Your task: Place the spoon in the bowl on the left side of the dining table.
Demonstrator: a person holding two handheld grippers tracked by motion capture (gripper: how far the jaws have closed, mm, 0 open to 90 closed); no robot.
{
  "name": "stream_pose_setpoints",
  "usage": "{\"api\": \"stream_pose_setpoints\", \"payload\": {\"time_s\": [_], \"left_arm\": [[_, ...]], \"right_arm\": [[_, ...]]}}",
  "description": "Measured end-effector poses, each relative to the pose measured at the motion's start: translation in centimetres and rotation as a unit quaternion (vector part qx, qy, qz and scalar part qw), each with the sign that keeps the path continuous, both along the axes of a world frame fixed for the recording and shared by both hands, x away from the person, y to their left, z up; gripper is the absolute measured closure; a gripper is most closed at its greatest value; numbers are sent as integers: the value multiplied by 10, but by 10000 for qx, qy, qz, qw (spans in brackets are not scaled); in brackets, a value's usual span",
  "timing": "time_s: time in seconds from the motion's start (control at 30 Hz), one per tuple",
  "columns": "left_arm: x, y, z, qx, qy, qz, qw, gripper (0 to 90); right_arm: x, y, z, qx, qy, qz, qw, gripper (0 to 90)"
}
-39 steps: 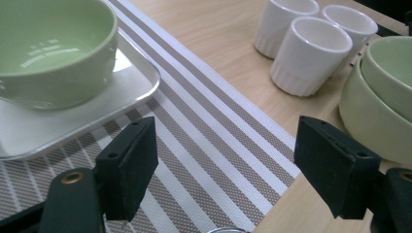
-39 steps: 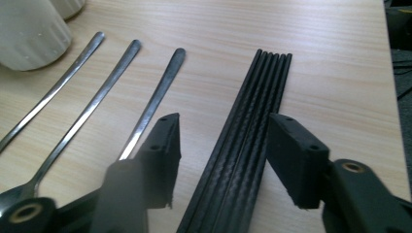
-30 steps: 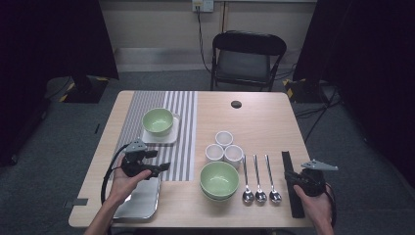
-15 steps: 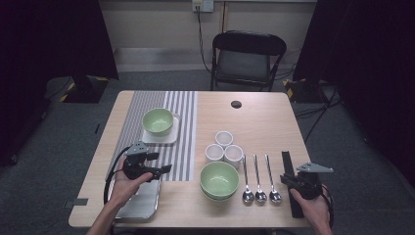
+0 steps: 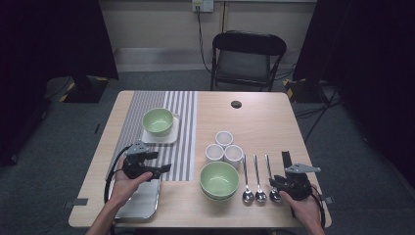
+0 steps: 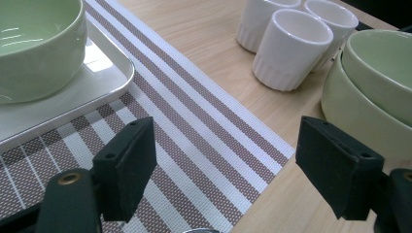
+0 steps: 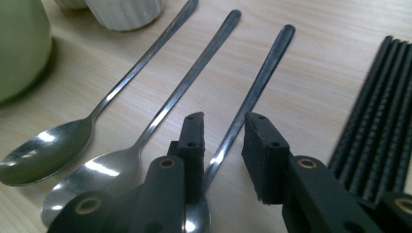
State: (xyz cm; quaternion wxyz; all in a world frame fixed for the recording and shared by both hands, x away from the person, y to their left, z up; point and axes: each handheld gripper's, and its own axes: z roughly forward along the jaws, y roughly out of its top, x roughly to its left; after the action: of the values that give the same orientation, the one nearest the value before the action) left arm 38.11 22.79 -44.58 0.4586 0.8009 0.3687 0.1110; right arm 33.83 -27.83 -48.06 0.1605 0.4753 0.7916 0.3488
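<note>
Straddling the handle of the rightmost long-handled steel spoon (image 7: 252,97), the right gripper (image 7: 223,131) has just been opening; jaws released, the handle between them, pads not pressing; spoon lies flat on the wooden tabletop (image 5: 254,122), beside the black ribbed chopsticks (image 7: 374,121); risk: thin handle slips on closing, or jaws nudge the neighbouring steel spoon (image 7: 184,82); left gripper (image 6: 223,160) idle over the striped placemat (image 6: 194,145), jaws released.

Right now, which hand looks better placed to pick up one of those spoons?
The right. The right gripper sits over the rightmost spoon, its jaws, which have just been opening, straddling the handle without pressing it. The left gripper hovers open over the striped mat, beyond the green bowls.
</note>
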Motion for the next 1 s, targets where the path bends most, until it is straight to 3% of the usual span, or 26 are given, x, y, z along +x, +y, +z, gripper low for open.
{"api": "stream_pose_setpoints", "payload": {"time_s": [0.33, 0.47, 0.8, 1.0], "left_arm": [[0, 4, 0, 31, -57, 92, 9999, 227], [-1, 4, 0, -54, -52, 113, 9999, 227], [1, 4, -3, 13, 19, 132, 9999, 227], [-1, 4, 0, -69, 45, 109, 9999, 230]], "right_arm": [[1, 2, -4, -179, 44, 38, 9998, 759], [1, 2, -5, -253, 19, 28, 9997, 784], [8, 3, -6, -285, -23, -178, 9994, 813], [13, 3, -7, -331, -94, -259, 9991, 821]]}}
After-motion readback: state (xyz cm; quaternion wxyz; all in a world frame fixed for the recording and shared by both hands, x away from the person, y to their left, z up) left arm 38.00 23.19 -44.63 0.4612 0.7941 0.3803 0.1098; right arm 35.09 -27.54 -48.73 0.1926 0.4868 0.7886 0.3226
